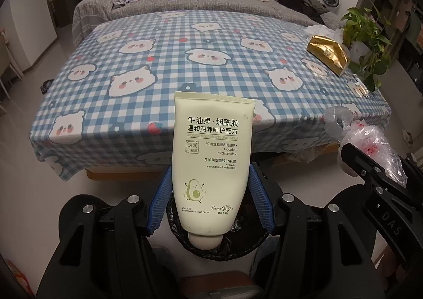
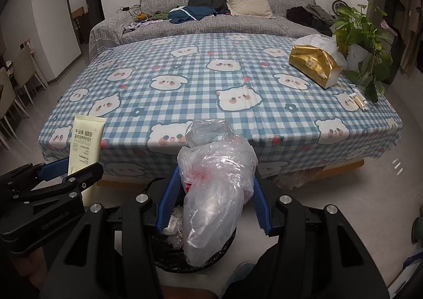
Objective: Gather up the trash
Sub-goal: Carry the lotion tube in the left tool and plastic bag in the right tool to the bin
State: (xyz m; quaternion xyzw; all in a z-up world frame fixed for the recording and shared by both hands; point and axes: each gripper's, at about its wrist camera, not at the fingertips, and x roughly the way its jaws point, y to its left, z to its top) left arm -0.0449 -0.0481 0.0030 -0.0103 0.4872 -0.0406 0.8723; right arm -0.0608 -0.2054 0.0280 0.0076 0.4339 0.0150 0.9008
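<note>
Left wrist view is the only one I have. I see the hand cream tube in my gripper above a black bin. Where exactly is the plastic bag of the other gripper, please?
Observer: The plastic bag is clamped between the fingers of the right gripper, and its lower end reaches the mouth of the bin.
Operator: Thank you. Is this bin empty inside?
Observer: No. White crumpled scraps lie inside it, to the left of the bag.
</note>
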